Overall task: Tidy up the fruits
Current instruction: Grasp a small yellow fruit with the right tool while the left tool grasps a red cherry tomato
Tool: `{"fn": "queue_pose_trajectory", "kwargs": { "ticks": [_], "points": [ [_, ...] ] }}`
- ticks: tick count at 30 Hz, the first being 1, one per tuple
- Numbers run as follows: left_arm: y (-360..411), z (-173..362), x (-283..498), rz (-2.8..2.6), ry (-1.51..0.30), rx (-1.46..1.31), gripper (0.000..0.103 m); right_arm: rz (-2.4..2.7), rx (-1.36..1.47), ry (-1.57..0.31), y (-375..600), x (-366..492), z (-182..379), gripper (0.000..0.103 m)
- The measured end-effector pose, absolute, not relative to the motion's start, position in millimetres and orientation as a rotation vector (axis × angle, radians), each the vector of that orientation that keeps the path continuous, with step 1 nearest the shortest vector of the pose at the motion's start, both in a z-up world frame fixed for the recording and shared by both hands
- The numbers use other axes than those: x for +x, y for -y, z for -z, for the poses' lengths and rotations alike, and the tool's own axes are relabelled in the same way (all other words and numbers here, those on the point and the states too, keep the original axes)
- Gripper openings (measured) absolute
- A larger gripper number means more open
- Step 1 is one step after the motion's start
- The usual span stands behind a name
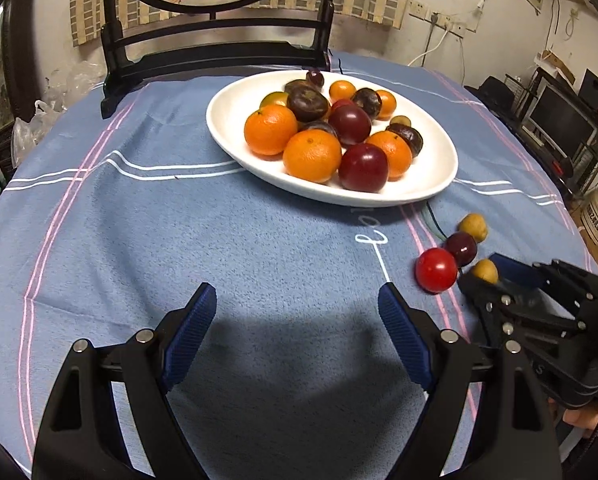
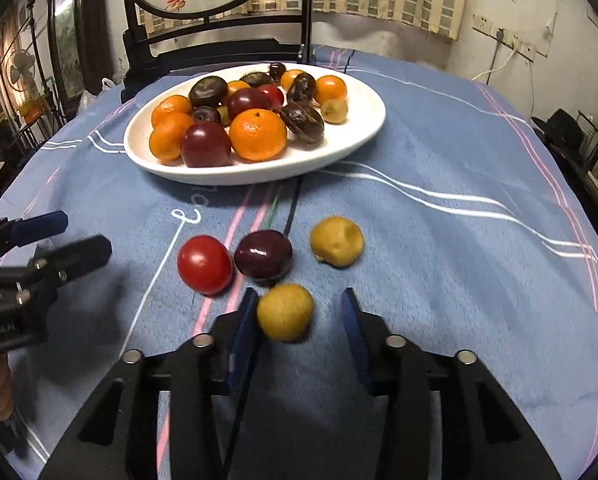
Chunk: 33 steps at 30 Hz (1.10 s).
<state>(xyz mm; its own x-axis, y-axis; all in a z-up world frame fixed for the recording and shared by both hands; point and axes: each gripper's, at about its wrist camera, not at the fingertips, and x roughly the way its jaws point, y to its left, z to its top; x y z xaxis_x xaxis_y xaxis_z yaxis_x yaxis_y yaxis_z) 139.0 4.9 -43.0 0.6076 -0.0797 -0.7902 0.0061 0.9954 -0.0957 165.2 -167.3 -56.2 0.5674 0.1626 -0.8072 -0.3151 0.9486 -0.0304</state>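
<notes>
Left wrist view: the left tongs [image 1: 297, 320] stand wide apart with nothing between them, low over the bare blue cloth of the bench [image 1: 139, 240]. They are probably parked there to leave the other hand room. The white plate [image 1: 227, 128] beyond is piled with oranges and dark fruit. A red tomato [image 1: 436, 270] and a dark plum [image 1: 461, 248] lie loose to the right, off the plate.

Right wrist view: the right tongs [image 2: 299, 316] are apart around the near yellow fruit [image 2: 285, 312], which sits on the cloth. One pad touches it and the other is clear of it, so it is bracketed but not yet clamped. It looks like the next piece bound for the plate. The far yellow fruit [image 2: 336, 241] waits just beyond.
</notes>
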Motion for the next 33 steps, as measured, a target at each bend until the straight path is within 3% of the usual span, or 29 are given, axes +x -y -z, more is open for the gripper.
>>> {"fn": "queue_pose_trajectory", "kwargs": {
  "ticks": [20, 23, 27, 30, 33],
  "points": [
    [52, 47, 139, 0.215, -0.934, 0.024, 0.081, -0.235, -0.087, -0.930, 206, 153, 52, 0.027],
    [67, 53, 148, 0.231, -0.962, 0.048, 0.069, -0.235, -0.058, -0.945, 213, 157, 53, 0.027],
    [83, 58, 161, 0.233, -0.969, 0.094, 0.063, -0.234, -0.054, -0.946, 215, 158, 53, 0.027],
    [89, 55, 167, 0.245, -0.960, 0.114, 0.031, -0.236, -0.059, -0.948, 215, 158, 53, 0.027],
    [87, 48, 164, 0.264, -0.947, 0.124, 0.030, -0.236, -0.062, -0.944, 215, 158, 53, 0.027]
  ]
}}
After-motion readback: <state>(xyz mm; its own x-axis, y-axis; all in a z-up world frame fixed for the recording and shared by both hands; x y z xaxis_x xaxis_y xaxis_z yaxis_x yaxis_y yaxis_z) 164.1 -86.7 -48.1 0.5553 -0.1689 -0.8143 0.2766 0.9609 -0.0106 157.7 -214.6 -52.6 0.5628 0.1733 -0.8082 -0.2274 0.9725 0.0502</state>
